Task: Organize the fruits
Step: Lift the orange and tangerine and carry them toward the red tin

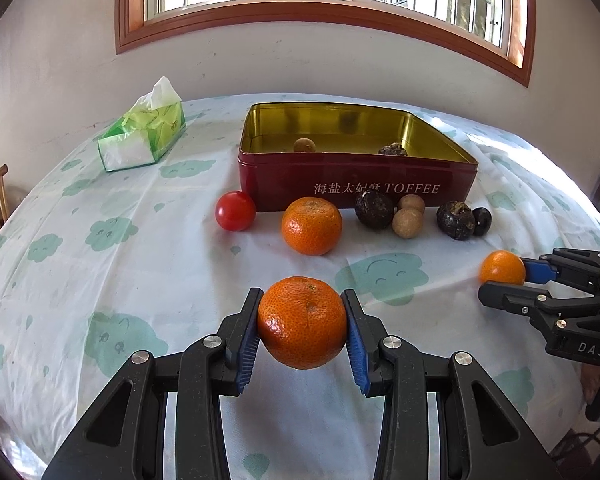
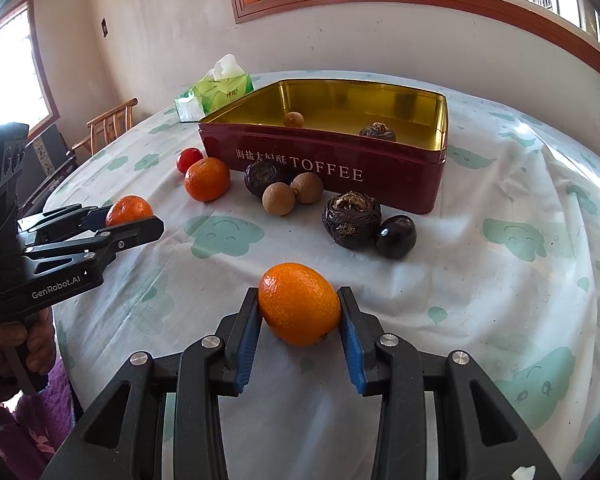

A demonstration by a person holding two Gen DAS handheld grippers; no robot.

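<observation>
My left gripper (image 1: 303, 320) is shut on a mandarin (image 1: 302, 322) and holds it above the tablecloth. My right gripper (image 2: 299, 312) is shut on a smaller mandarin (image 2: 299, 309); it shows in the left wrist view too (image 1: 502, 267). A third mandarin (image 1: 311, 225) and a red tomato (image 1: 235, 211) lie in front of the red toffee tin (image 1: 356, 184). Beside them lie dark wrinkled fruits (image 1: 374, 209), two tan longans (image 1: 408, 216) and a dark plum (image 1: 481, 221). Inside the tin lie a longan (image 1: 304, 145) and a wrinkled fruit (image 1: 392, 149).
A green tissue pack (image 1: 144, 136) stands at the table's back left. A wooden chair (image 2: 108, 124) is beyond the left edge. The round table (image 1: 100, 264) has a cloud-print cloth, with a wall and window behind.
</observation>
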